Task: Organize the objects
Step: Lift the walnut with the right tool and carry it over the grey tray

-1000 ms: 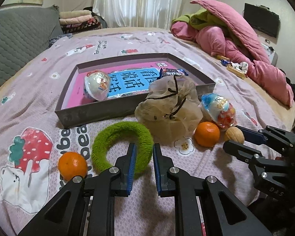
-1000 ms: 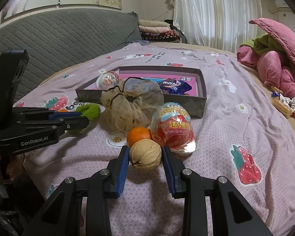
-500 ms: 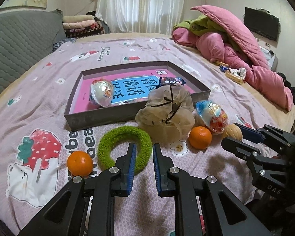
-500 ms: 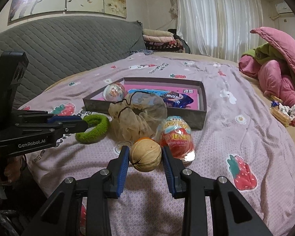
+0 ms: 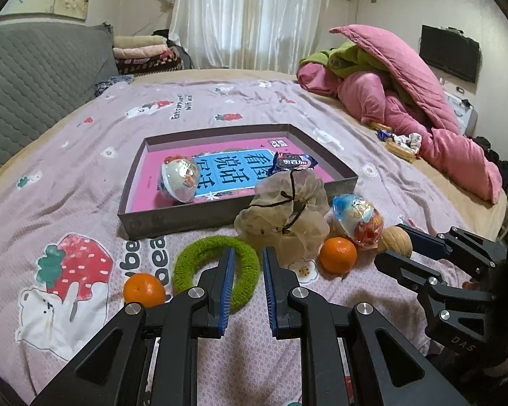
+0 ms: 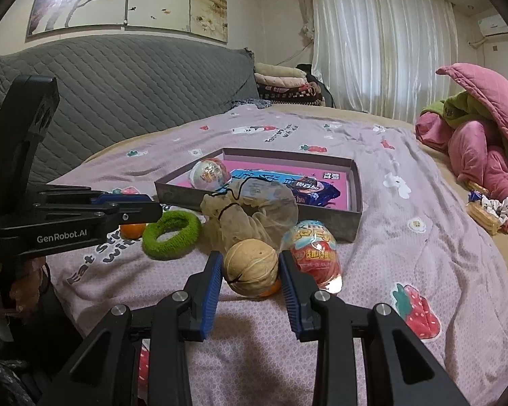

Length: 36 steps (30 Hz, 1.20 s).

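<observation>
Fingers of the right gripper were closed on the walnut, which was held clear of the bedspread, in front of the gauze pouch and beside the toy egg. For the step judged to be in hand (carrying the walnut to the grey tray), the round shell was best kept centred between the pads, lifted over the pouch and the tray's near wall, and released only once low inside. The right gripper was angled downward toward the tray. The left gripper was seen nearly shut and empty, raised over the green ring, with one orange to its left and another to its right.
</observation>
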Available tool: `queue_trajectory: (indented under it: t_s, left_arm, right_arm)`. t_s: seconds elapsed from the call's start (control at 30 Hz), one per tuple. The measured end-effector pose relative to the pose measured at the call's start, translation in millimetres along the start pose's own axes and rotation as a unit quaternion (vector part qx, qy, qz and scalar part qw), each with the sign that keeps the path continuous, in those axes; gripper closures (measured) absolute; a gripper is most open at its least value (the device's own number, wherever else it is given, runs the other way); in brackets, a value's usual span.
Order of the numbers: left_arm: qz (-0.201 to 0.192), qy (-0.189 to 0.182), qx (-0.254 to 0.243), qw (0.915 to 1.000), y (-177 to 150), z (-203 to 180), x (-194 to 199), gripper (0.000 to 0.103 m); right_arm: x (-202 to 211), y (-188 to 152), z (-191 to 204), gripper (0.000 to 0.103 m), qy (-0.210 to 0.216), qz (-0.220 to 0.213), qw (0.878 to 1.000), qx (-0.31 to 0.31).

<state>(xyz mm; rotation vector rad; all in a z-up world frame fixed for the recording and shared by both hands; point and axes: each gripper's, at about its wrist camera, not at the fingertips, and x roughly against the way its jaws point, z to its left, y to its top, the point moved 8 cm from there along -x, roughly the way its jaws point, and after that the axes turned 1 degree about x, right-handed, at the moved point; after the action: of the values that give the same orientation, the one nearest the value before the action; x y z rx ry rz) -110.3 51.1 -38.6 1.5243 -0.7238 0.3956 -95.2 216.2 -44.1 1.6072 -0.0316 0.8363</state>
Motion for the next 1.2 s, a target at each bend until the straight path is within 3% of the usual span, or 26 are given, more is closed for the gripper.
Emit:
queue_trajectory:
  t_s: [0.67, 1.2]
  left_arm:
    - [-0.021, -0.013, 0.002, 0.9997, 19.1, -5.2, 4.2, 0.086]
    - [-0.046, -0.016, -0.001, 0.9988, 54.4, 4.8, -9.9, 0.086]
  right_arm:
    - [0.1, 22.0, -1.1, 0.069, -0.008, -0.019, 1.000, -0.008]
    - [-16.6, 48.1, -22.8, 0.069, -0.029, -0.024, 0.999, -0.010]
